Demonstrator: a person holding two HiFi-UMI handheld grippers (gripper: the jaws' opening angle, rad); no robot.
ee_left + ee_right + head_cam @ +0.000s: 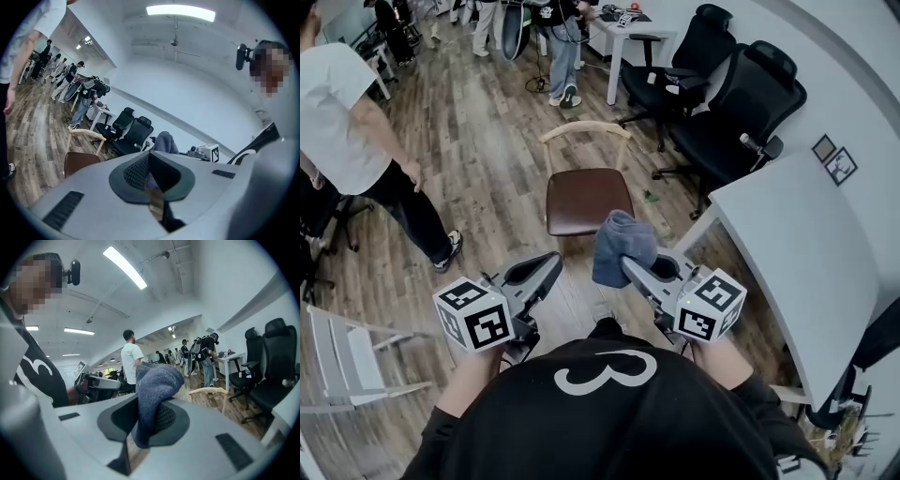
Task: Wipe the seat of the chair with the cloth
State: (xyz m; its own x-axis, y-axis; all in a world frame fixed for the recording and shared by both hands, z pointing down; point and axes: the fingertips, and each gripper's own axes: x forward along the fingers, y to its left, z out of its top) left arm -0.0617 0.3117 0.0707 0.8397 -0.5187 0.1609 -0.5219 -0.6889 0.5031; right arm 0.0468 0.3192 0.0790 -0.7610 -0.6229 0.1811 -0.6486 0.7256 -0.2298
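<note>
A wooden chair with a brown seat (581, 199) and a pale curved back (586, 131) stands on the floor ahead of me. My right gripper (632, 268) is shut on a bunched blue cloth (622, 246), which it holds in the air just short of the seat's near edge. In the right gripper view the cloth (157, 380) bulges up out of the right gripper (147, 420). My left gripper (547, 268) hangs to the left of the cloth, shut with nothing in it. The left gripper view shows the left gripper (150, 174), the brown seat (79, 161) and the cloth (164, 140).
A person in a white T-shirt (337, 112) stands at the left. Two black office chairs (722, 103) stand right of the chair, and a white table (806, 244) fills the right side. A white frame (347, 361) sits at lower left. Several people stand at the back.
</note>
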